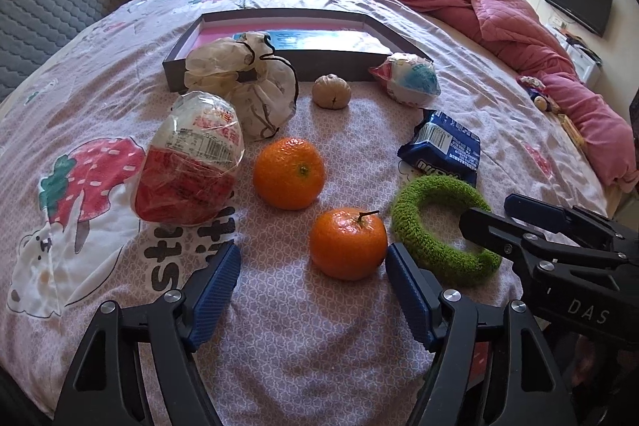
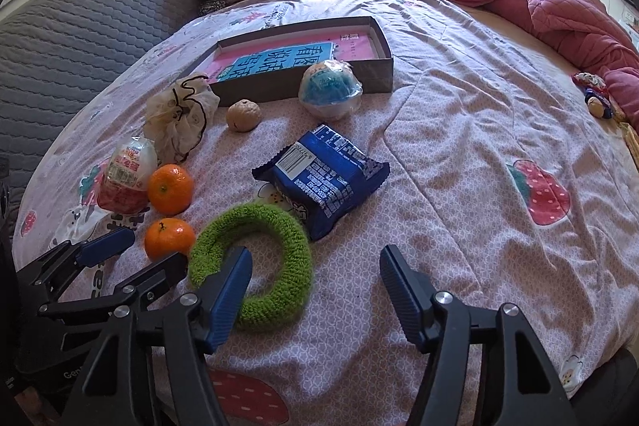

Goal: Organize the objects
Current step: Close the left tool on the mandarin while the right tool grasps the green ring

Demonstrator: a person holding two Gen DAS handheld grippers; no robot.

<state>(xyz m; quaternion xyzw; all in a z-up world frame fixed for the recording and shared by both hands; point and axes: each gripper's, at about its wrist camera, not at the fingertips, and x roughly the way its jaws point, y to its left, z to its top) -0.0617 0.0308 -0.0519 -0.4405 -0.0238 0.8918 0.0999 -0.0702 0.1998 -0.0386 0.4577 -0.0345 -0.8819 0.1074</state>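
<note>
Both hand-held grippers are released and empty: the left hand-held gripper [image 1: 313,280] near an orange [image 1: 348,243], the right hand-held gripper [image 2: 315,280] by the green ring [image 2: 255,264].

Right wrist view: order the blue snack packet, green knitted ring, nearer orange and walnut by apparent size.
1. Blue snack packet and green knitted ring: look alike, and the ring lies nearer, so unranked.
2. Nearer orange.
3. Walnut, also farthest away.
</note>
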